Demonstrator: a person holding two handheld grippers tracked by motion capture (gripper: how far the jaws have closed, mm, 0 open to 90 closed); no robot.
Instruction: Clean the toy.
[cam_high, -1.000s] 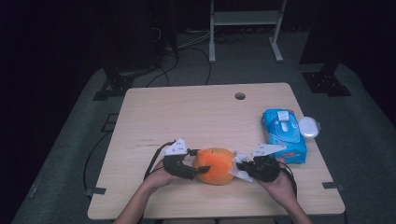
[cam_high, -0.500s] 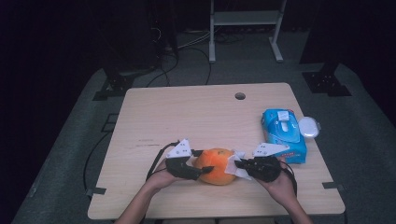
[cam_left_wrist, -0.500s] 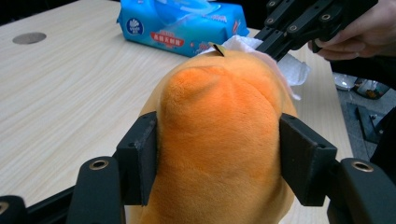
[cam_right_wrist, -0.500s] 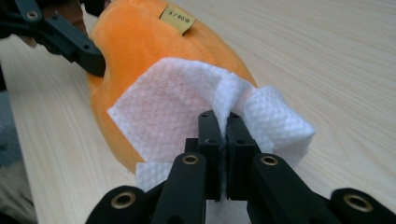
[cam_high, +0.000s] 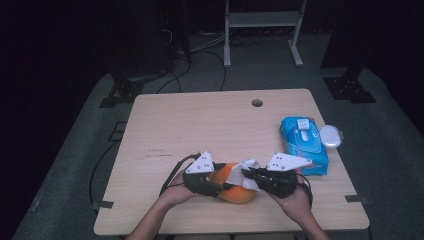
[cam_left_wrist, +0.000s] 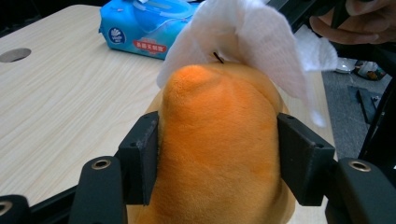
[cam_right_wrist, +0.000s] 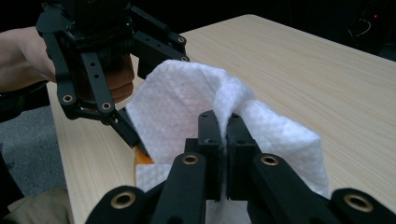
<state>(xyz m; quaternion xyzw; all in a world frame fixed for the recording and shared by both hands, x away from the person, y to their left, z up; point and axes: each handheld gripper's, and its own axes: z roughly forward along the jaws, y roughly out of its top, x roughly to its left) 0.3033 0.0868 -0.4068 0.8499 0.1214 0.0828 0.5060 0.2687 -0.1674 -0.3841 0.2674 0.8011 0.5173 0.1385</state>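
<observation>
Orange plush (cam_left_wrist: 219, 144) | near counter's (cam_high: 200, 125) front edge, gripped by my left tool (cam_high: 220, 188), whose jaws just closed onto its sides | my right tool (cam_right_wrist: 223, 140) shut on white wipe (cam_right_wrist: 187, 102) draped over it | wipe drawn from pack (cam_high: 303, 145); wiping looks barely begun.

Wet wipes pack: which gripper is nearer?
Right. The right gripper sits just beside the blue wet wipes pack, holding a white wipe. The left gripper is farther off, across the orange plush toy it clamps.
</observation>
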